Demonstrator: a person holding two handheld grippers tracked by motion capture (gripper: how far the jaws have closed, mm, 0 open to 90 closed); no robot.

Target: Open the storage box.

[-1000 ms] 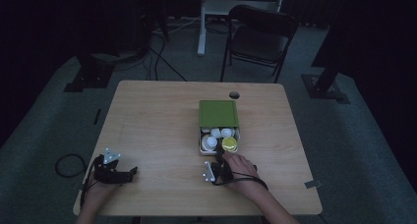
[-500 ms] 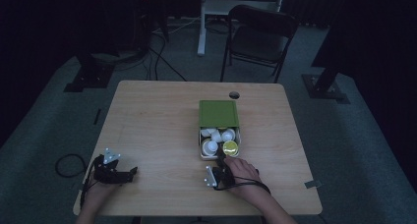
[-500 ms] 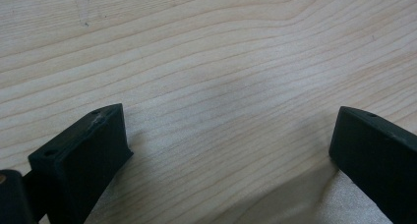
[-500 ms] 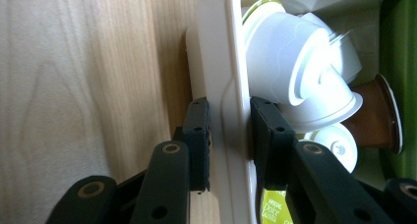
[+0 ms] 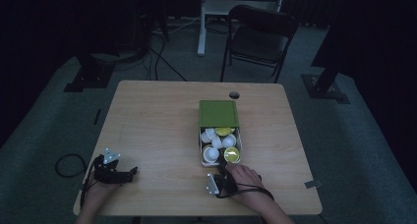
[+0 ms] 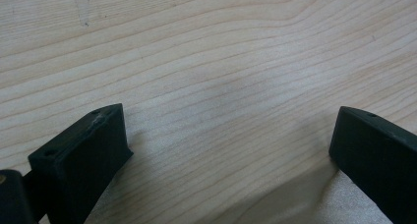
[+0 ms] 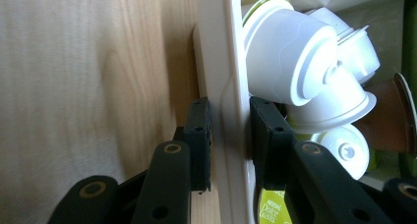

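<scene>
High view: my right claw sits at the near end of the white plastic tray, which is drawn partway out of its flat green cardboard sleeve near the middle of the pale wooden desk. White and yellow-green coffee capsules lie heaped in the exposed part of the tray. My left claw rests well apart, at the near left corner of the desk.

Left gripper view: jaws spread wide, nothing between them, bare wood grain below. This claw is idle.

Right gripper view: right claw is clamped on the tray's thin white front wall, one jaw outside against the desk side, one inside among the capsules. White capsule bodies are piled just beyond the inner jaw; a yellow-green printed lid lies beside it.

Progress, as I judge it: tray is gripped and roughly half out, so the drawer-style opening is under way. Far half remains inside the sleeve. Remaining: finish sliding the tray clear, or stop here if this gives enough access to the capsules. No capsule has been lifted out onto the desk.
</scene>
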